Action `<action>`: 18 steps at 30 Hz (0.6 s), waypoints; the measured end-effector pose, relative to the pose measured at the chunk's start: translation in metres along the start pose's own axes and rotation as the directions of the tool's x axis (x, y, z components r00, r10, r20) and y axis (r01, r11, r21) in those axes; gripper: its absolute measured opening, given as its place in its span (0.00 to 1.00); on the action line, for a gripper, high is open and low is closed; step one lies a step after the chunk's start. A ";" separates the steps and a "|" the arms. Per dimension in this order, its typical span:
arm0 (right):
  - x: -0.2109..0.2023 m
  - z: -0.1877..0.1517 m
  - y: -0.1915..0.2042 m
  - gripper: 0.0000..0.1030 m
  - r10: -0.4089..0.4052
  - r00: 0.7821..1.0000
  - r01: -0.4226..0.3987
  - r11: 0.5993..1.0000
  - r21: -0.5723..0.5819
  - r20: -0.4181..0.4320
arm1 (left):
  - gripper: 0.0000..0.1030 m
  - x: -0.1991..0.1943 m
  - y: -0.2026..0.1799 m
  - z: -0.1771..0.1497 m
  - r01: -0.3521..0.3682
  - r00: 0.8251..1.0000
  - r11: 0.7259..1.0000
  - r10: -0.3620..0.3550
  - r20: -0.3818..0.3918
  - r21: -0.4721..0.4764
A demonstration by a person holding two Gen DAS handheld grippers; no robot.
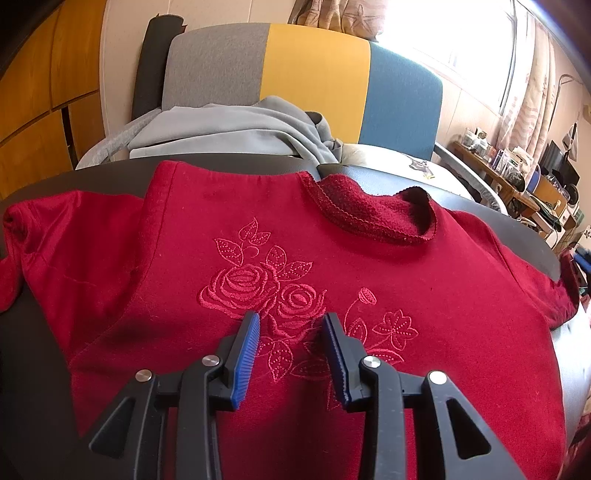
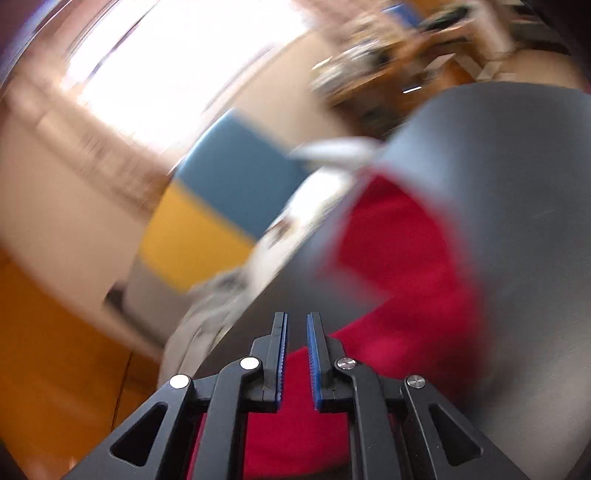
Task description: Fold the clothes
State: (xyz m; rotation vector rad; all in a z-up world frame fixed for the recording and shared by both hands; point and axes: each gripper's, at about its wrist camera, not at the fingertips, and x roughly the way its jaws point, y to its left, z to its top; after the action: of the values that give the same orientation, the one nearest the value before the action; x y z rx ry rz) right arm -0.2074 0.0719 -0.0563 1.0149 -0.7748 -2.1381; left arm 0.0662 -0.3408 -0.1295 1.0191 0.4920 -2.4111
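Red sweater (image 1: 280,280) lies spread front-up on the dark round table (image 1: 37,369), collar (image 1: 373,218) toward the far edge, embroidered roses (image 1: 266,295) across the chest. One sleeve (image 1: 22,254) is bunched at the left edge of the table; the opposite shoulder runs to the right edge and drops over it. Left gripper (image 1: 290,328) is poised over the chest embroidery with jaws wide apart, blue pads (image 1: 245,354) facing each other, nothing between them; whether the tips touch the fabric cannot be told. Beyond the table: a chair (image 1: 314,74) with a grey, yellow and blue back, and a grey garment (image 1: 229,129) heaped on its seat. Cluttered shelves (image 1: 517,177) stand along the wall at right under a bright window (image 1: 461,33) with curtains. Right wrist view is heavily motion-blurred. Right gripper (image 2: 296,321) shows jaws parted by a narrow gap, no cloth seen between the pads (image 2: 314,354). Red sweater (image 2: 402,280) lies below and ahead of it on the table (image 2: 517,221); the chair (image 2: 221,199) appears as tilted blue and yellow blocks behind, detail unreadable.
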 end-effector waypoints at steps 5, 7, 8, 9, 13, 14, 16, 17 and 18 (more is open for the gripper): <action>0.069 -0.072 0.079 0.08 0.098 0.972 -0.128 0.982 -0.136 -0.212 | 0.35 0.000 0.001 0.000 0.010 1.000 1.000 -0.010 -0.003 -0.007; 0.086 -0.099 0.095 0.09 0.104 0.956 -0.151 0.976 -0.157 -0.275 | 0.37 0.000 0.002 0.000 0.018 1.000 1.000 -0.018 -0.006 -0.010; 0.092 -0.112 0.101 0.12 0.116 0.945 -0.170 0.973 -0.155 -0.305 | 0.37 0.000 0.002 0.000 0.022 1.000 1.000 -0.022 -0.008 -0.012; 0.097 -0.125 0.107 0.12 0.128 0.934 -0.188 0.970 -0.153 -0.335 | 0.38 0.000 0.002 0.000 0.024 1.000 1.000 -0.025 -0.009 -0.012; 0.079 -0.146 0.098 0.31 0.061 0.938 -0.133 0.972 -0.193 -0.340 | 0.46 0.001 -0.001 0.000 0.020 1.000 1.000 -0.020 -0.010 0.006; 0.069 -0.141 0.089 0.32 0.034 0.949 -0.098 0.976 -0.193 -0.312 | 0.46 0.001 -0.002 0.000 0.019 1.000 1.000 -0.019 -0.011 0.010; 0.045 -0.119 0.061 0.54 -0.032 0.974 -0.003 0.988 -0.155 -0.223 | 0.47 0.001 -0.003 0.000 0.017 1.000 1.000 -0.017 -0.012 0.019; 0.030 -0.104 0.042 0.69 -0.076 0.984 0.058 0.992 -0.115 -0.161 | 0.48 0.001 -0.004 0.000 0.016 1.000 1.000 -0.016 -0.012 0.023; 0.014 -0.088 0.022 0.73 -0.122 0.987 0.115 0.991 -0.072 -0.101 | 0.48 0.001 -0.005 -0.001 0.015 1.000 1.000 -0.015 -0.012 0.028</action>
State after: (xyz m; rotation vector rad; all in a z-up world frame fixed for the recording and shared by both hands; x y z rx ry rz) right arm -0.1357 0.0266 -0.0930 1.1542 -0.6038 -2.1755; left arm 0.0630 -0.3370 -0.1302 1.0460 0.4734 -2.4324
